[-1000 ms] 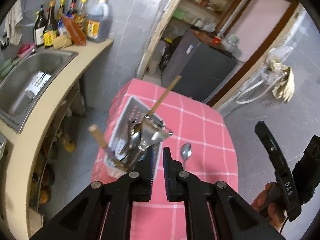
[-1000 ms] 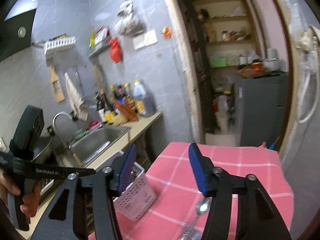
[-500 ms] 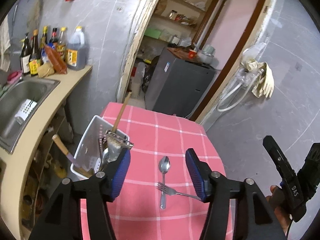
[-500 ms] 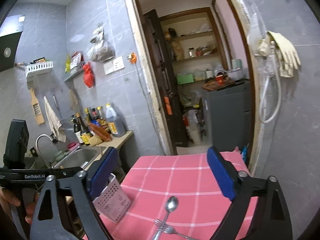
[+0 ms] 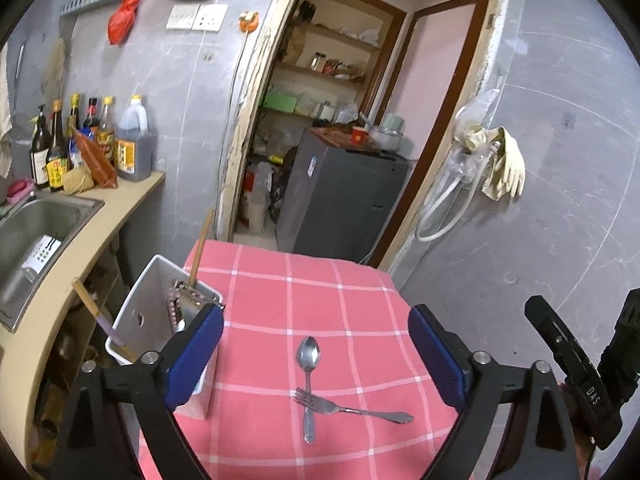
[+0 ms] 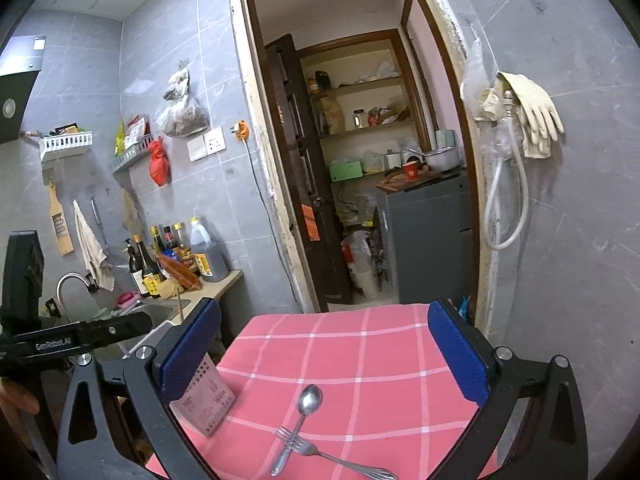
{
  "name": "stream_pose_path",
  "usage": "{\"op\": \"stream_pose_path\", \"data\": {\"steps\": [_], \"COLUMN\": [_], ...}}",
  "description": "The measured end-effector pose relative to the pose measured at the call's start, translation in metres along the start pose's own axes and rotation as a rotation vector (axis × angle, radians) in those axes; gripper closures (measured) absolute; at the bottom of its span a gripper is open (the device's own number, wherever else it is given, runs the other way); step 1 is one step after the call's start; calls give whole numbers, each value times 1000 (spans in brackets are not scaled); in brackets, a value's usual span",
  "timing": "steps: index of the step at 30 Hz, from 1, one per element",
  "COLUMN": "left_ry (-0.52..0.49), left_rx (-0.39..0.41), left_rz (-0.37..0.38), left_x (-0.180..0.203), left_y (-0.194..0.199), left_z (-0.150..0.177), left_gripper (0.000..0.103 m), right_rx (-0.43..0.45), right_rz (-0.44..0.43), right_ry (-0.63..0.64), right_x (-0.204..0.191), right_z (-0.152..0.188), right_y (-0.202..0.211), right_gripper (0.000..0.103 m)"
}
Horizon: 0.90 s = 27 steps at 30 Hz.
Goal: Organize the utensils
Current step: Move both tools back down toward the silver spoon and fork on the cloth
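A steel spoon lies on the pink checked tablecloth with a steel fork crossed over its handle. A white perforated utensil basket stands at the table's left edge, holding a metal spatula, a wooden stick and other utensils. My left gripper is open and empty, raised above the spoon. My right gripper is open and empty, with the spoon and fork below it and the basket by its left finger.
A counter with a steel sink and several bottles runs along the left. Behind the table are a doorway, a grey cabinet and a hose with gloves on the right wall. The other gripper's handle shows at right.
My left gripper opened from shut and pulled back and up from the basket, leaving the utensils in it. My right gripper opened wider and rose, bringing spoon and fork into view.
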<state>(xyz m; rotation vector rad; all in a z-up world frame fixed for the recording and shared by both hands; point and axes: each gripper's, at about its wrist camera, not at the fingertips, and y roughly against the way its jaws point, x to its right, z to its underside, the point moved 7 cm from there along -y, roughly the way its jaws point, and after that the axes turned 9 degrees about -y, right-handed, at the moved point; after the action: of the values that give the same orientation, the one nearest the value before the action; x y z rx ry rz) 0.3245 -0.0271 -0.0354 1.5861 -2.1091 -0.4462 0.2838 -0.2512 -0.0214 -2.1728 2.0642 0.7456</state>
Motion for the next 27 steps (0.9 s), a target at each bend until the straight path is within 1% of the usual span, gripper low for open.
{"op": "stream_pose_path", "data": {"steps": [4, 10, 14, 18, 24, 25, 26, 27], "left_ry": [-39, -70, -81, -85, -104, -107, -109, -111], "left_rx": [14, 40, 39, 10, -44, -52, -57, -62], "left_rz": [-14, -47, -70, -110, -147, -149, -150, -152], "left_x": [11, 18, 18, 14, 10, 10, 10, 11], "left_y": [-4, -13, -23, -38, -58, -62, -65, -68], "left_z": [4, 12, 22, 36, 49, 51, 52, 53], "left_gripper": [6, 4, 4, 4, 4, 4, 4, 4], "right_rx": [-17, -54, -101, -179, -405, -428, -458, -488], "right_rz": [10, 17, 12, -5, -32, -35, -45, -51], "right_ry": [-5, -5, -3, 12, 58, 64, 72, 81], "right_x": [11, 28, 38, 49, 69, 71, 72, 73], "right_z": [6, 17, 30, 48, 101, 108, 117, 127], "right_y": [-2, -11, -25, -42, -83, -87, -93, -98], "right_gripper": [1, 1, 1, 1, 1, 2, 3, 6]}}
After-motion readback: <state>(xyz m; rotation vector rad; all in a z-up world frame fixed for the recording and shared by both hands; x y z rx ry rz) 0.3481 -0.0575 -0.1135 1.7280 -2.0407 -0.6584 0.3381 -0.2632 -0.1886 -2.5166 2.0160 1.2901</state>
